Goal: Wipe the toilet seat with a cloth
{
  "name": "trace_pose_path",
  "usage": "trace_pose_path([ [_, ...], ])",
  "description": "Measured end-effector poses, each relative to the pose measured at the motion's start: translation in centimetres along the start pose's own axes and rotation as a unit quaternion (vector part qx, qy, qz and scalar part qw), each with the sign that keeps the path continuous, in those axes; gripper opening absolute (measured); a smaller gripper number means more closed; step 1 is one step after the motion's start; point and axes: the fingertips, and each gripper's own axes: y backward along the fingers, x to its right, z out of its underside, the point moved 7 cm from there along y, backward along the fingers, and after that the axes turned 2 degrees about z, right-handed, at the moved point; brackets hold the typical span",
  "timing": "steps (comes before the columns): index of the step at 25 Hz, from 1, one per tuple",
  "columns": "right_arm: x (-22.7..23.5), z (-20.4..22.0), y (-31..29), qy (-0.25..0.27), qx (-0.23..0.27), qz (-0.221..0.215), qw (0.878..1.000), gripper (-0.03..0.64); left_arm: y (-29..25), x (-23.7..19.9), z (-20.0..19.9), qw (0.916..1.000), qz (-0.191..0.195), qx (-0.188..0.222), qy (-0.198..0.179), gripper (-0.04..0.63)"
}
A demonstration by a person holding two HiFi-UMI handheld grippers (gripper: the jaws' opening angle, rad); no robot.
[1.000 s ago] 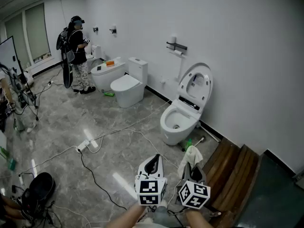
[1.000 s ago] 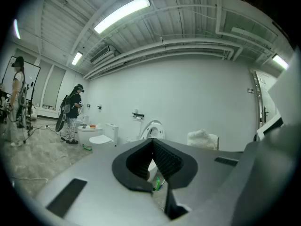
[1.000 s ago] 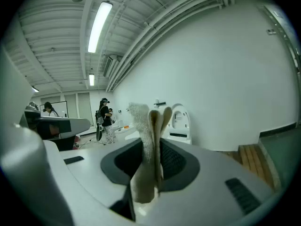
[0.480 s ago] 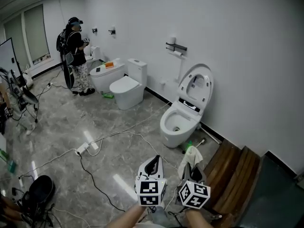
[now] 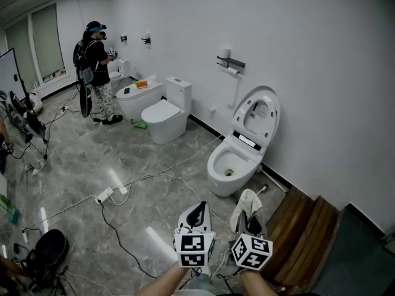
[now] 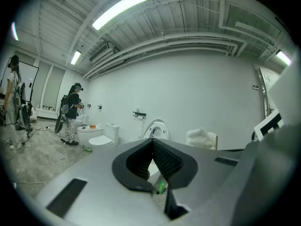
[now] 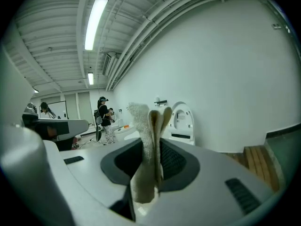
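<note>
Cloth (image 7: 146, 140) sits pinched between the right gripper's (image 7: 154, 161) 2 jaws, its white folds poking up past their tips. Left gripper (image 6: 153, 145) is clenched on nothing, just beside the right one. Both hang over the grey floor (image 5: 123, 159), near the open toilet (image 5: 231, 162) but apart from it.

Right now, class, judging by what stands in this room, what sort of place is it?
Probably a test or demonstration room for bathroom fittings, not a home bathroom: an open toilet and a closed toilet stand unscreened along one white wall, and cables trail across the grey floor.
</note>
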Motion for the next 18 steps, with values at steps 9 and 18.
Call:
trace_pose_path([
  [9,1.0,-2.4,-5.0,-0.004,0.003,-0.014,1.000,0.100,-5.1,-0.3,-1.1,1.0000,-0.006,0.002,0.001,0.012],
  [18,3.6,-4.4,-9.6,-0.007,0.007,-0.015,1.000,0.100,-10.7,0.4,-1.0,1.0000,-0.005,-0.002,-0.003,0.012],
])
